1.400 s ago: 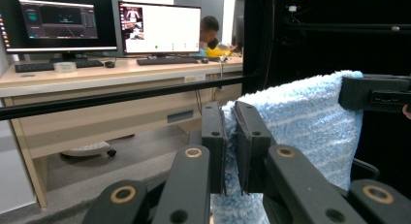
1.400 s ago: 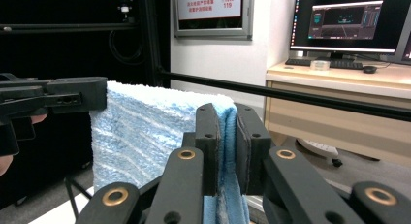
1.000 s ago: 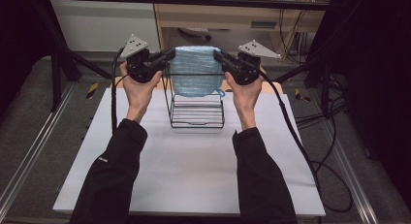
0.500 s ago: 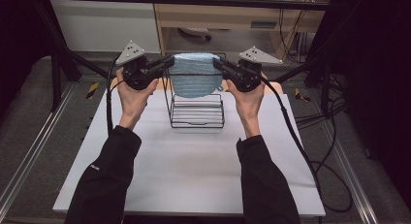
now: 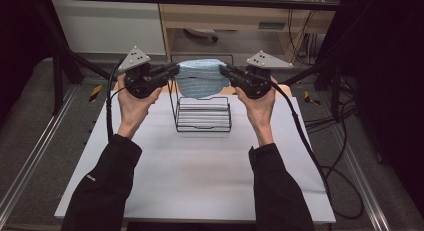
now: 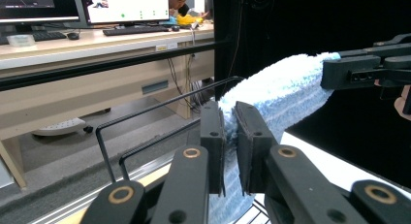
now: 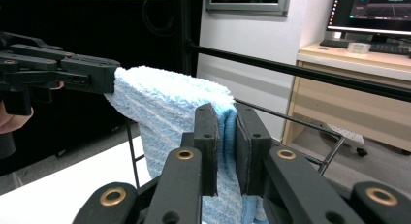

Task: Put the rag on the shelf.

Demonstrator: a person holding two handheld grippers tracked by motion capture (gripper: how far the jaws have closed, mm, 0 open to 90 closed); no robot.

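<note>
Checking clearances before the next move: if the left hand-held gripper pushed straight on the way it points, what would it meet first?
Likely the right hand-held gripper. The left hand-held gripper, shut on the blue towel, points along the towel toward it, above the wire rack. Depth is unclear, so it might pass just beside.

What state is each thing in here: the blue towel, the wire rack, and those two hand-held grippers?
Blue towel: folded, held up by its two ends above the wire rack, hanging down between them.
Wire rack: upright on the white table, nothing hung over its top bar.
Left hand-held gripper: shut on one end of the towel.
Right hand-held gripper: shut on the other end.
</note>
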